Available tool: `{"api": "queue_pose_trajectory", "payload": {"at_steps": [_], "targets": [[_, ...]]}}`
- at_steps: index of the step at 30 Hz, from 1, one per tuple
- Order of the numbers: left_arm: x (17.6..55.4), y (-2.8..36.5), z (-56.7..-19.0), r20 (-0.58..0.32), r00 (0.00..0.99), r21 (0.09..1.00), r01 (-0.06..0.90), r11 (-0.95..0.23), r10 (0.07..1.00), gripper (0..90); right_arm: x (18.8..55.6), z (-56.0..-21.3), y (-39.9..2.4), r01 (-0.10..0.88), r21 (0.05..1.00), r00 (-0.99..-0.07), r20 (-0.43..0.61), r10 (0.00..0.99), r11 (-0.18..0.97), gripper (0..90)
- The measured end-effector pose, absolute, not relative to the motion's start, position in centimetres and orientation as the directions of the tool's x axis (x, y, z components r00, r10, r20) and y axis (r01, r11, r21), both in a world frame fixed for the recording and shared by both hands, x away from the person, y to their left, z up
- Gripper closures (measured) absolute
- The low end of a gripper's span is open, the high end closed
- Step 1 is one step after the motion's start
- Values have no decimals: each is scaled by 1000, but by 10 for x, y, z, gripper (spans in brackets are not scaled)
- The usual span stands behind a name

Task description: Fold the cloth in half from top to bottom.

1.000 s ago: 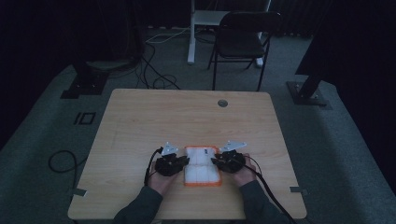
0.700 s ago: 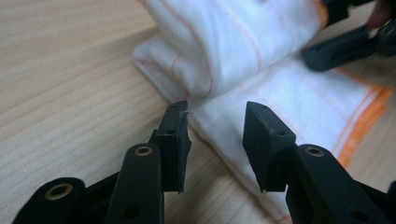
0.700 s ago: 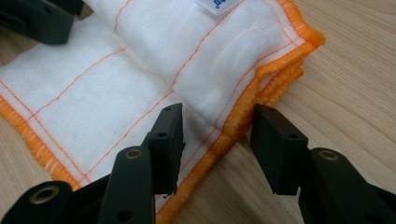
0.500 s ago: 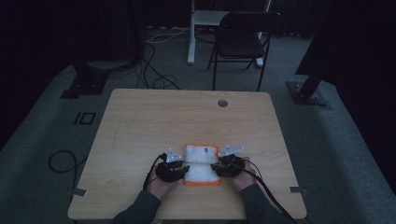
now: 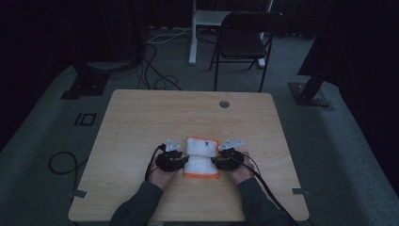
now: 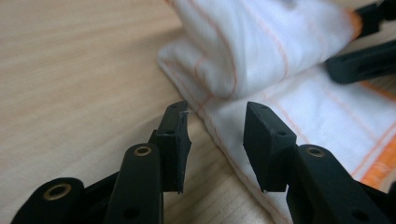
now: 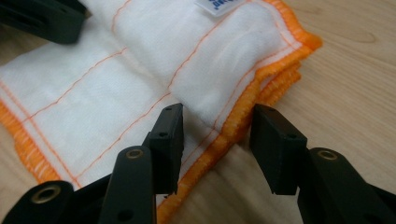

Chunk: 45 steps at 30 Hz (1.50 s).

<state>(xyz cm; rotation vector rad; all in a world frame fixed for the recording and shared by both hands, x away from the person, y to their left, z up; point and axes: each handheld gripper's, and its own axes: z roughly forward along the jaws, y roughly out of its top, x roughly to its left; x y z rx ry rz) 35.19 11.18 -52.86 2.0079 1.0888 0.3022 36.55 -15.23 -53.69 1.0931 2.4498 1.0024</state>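
A white folded cloth with orange stitched edging (image 5: pixel 202 157) is lying on the pale wooden table (image 5: pixel 141 117), near the person's edge, its long axis running away from the person. The left gripper (image 6: pixel 215 135) is sitting at the cloth's left edge, jaws parted, straddling the thin lower layer's hem. The right gripper (image 7: pixel 217 135) is mirroring it at the right edge, jaws parted across the orange border. Both are equally near; neither is pinching fabric yet.

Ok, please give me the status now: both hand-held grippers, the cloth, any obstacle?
Left hand-held gripper open at cloth edge. Right hand-held gripper open over orange hem. White cloth folded on table, ungripped. Nothing in the way.
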Motion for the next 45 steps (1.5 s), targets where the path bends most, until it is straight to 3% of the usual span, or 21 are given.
{"api": "queue_pose_trajectory", "payload": {"at_steps": [12, 15, 23, 32, 45], "targets": [[389, 110, -493, -206, 591, 801, 560, -212, 780, 537, 365, -536, -151, 541, 690, -674, 14, 738, 480, 552], [404, 105, -495, -251, 608, 785, 583, -209, 753, 489, 365, -537, -151, 538, 691, -677, 12, 736, 483, 552], [422, 97, -509, -346, 566, 724, 668, -171, 748, 479, 364, -536, -150, 532, 691, -678, 2, 735, 489, 552], [409, 96, -505, -326, 574, 732, 656, -184, 751, 811, 363, -533, -152, 535, 693, -675, 7, 737, 484, 543], [363, 90, -496, -280, 667, 777, 580, -245, 691, 832, 358, -515, -162, 510, 735, -662, 6, 749, 446, 526]]}}
